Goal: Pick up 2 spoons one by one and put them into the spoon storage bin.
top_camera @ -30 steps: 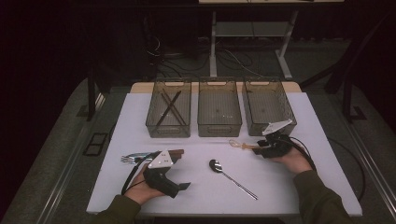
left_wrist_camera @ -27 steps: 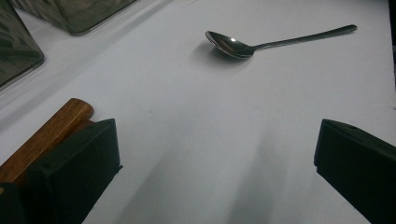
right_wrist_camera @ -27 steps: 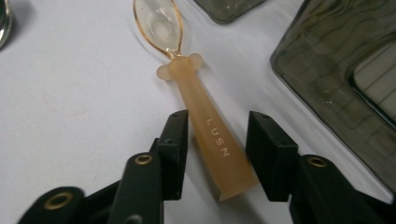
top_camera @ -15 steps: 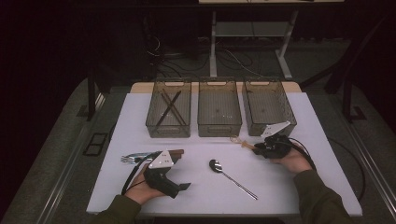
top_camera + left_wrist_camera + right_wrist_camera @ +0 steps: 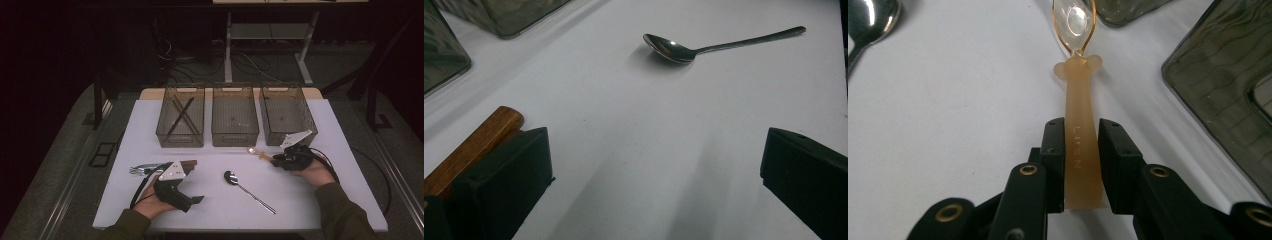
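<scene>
A peach plastic spoon [image 5: 1079, 100] lies on the white table [image 5: 310, 200] in front of the right bin, also seen in the high view [image 5: 257, 152]. My right gripper [image 5: 1080, 135] has just closed and is shut on its handle, both pads pressing its sides; the high view shows it low on the table [image 5: 279, 159]. A metal spoon [image 5: 250, 192] lies mid-table, its bowl toward my left gripper [image 5: 674, 49]. My left gripper [image 5: 194, 182] rests on the table with its jaws wide apart [image 5: 656, 150] and nothing between them. A wooden handle [image 5: 479, 145] lies against its left jaw.
Three smoky see-through bins stand in a row at the back: the left one [image 5: 181, 131] holds two crossed dark sticks, the middle [image 5: 235, 131] and right [image 5: 300, 125] look empty. A bundle of wood-handled cutlery [image 5: 150, 169] lies by my left hand.
The right gripper's jaws have drawn in onto the plastic spoon's handle. Both hands stay where they were, and the left gripper is unchanged.
</scene>
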Demonstrator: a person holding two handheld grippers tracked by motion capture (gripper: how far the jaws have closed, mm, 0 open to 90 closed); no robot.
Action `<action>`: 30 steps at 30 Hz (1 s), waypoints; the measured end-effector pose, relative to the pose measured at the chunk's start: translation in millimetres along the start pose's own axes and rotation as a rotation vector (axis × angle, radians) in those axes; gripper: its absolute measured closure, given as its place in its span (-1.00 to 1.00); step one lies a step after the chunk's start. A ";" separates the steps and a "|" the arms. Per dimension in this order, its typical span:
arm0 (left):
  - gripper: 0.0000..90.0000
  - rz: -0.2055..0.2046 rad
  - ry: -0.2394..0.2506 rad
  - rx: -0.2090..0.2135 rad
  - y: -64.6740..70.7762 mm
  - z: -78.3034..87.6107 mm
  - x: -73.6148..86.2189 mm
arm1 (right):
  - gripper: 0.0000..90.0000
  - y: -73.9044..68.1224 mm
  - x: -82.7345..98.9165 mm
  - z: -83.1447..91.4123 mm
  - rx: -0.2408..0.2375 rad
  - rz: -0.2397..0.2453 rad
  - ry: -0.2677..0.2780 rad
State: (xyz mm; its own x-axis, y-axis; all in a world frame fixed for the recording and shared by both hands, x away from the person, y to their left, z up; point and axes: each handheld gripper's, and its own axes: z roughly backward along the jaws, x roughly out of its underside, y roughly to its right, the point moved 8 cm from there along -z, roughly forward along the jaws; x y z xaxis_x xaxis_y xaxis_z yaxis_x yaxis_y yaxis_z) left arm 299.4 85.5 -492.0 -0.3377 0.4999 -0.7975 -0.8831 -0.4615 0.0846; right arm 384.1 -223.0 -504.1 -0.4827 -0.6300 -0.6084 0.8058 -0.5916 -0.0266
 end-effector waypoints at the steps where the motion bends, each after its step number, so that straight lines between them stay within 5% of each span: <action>1: -1.00 0.000 0.000 0.000 0.0 0.0 -0.1 | 0.64 0.2 -0.6 0.9 -0.011 -0.021 0.008; 30: -1.00 0.001 0.004 0.003 0.1 0.6 -0.7 | 0.63 -13.2 -25.2 37.6 -0.099 -0.086 0.173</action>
State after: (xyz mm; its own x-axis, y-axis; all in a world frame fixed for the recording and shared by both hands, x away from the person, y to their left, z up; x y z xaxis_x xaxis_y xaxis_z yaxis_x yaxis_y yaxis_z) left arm 299.3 85.5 -491.1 -0.3372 0.4962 -0.8000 -0.8837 -0.4598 0.0872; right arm 372.7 -218.2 -458.6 -0.4921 -0.4786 -0.7272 0.7978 -0.5822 -0.1567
